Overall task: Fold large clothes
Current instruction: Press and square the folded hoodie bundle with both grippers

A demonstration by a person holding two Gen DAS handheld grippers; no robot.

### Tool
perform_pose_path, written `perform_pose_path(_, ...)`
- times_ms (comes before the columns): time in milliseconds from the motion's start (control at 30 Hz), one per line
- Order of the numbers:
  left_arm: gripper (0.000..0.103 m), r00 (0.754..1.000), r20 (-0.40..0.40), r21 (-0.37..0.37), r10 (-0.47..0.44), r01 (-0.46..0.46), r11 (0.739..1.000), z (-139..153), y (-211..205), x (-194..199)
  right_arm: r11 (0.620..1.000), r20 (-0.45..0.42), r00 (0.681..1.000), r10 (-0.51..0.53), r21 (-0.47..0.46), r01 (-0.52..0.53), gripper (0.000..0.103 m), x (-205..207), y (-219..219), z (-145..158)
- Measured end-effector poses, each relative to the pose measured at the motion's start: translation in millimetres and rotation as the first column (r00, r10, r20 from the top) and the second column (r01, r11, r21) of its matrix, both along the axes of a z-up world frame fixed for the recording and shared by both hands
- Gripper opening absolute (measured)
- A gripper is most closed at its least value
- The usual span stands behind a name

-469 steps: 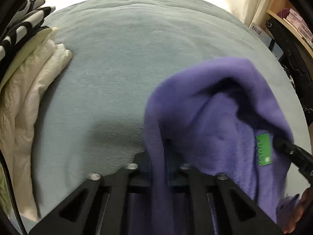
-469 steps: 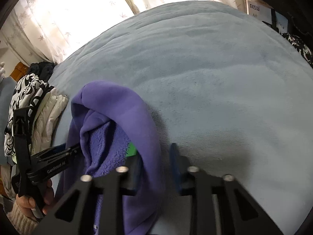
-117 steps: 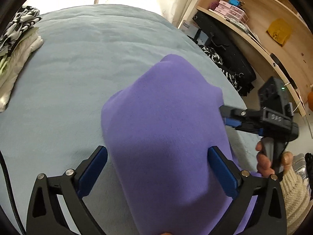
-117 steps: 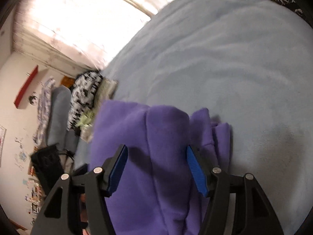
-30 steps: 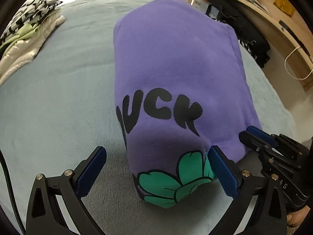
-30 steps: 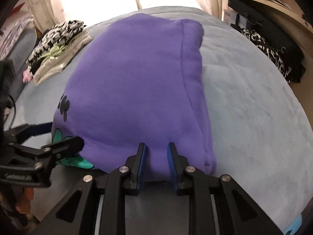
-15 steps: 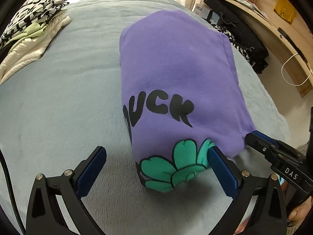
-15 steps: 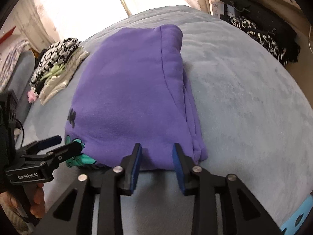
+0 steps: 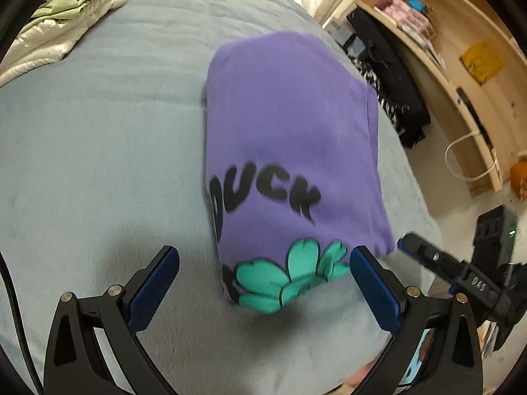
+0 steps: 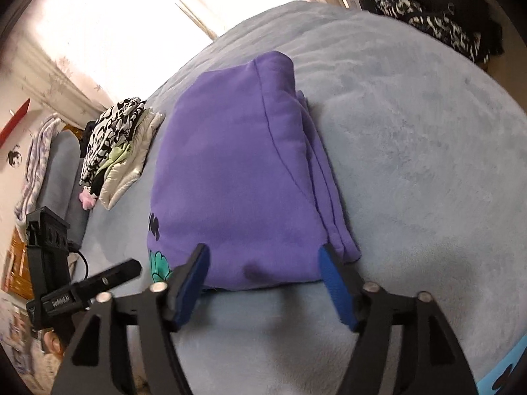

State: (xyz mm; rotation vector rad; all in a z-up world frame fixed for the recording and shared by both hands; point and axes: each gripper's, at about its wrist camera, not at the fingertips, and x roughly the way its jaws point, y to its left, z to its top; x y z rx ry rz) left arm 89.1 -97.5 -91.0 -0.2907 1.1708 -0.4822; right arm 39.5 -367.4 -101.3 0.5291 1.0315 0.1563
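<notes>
A purple sweatshirt (image 9: 290, 131) lies folded into a rectangle on the grey-blue bed cover (image 9: 98, 151), with black lettering and a green flower print near its close edge. My left gripper (image 9: 263, 279) hovers open just short of that printed edge, touching nothing. In the right wrist view the same sweatshirt (image 10: 237, 181) lies flat, and my right gripper (image 10: 263, 276) sits at its near hem with jaws opening and the pads clear of the cloth. Each gripper shows in the other's view: the right gripper (image 9: 428, 256) and the left gripper (image 10: 108, 276).
A stack of folded clothes (image 9: 66, 10), white, green and black-and-white, lies at the bed's far left corner (image 10: 115, 141). Wooden shelves (image 9: 461, 65) with boxes and dark patterned clothes (image 9: 395, 98) stand to the right of the bed. A bright curtained window (image 10: 115, 10) is behind.
My right gripper's jaws have spread wide and let go of the sweatshirt's hem. Both grippers have drawn back and up a little from the folded sweatshirt, which stays put.
</notes>
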Motion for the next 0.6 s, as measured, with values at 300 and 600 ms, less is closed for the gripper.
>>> perform_pose_path(300, 0.102, 0.997, -0.079, -0.092, 0.025, -0.032, 0.995, -17, 6, 37, 0.999, -0.008, 1.0, 0.029, -0.018, -0.029, 0.076, 41, -22, -4)
perform_pose_path(600, 0.102, 0.994, -0.107, -0.179, -0.013, -0.006, 0.984, -34, -8, 70, 0.991, -0.019, 0.996, 0.091, 0.097, -0.089, 0.076, 101, -56, -29)
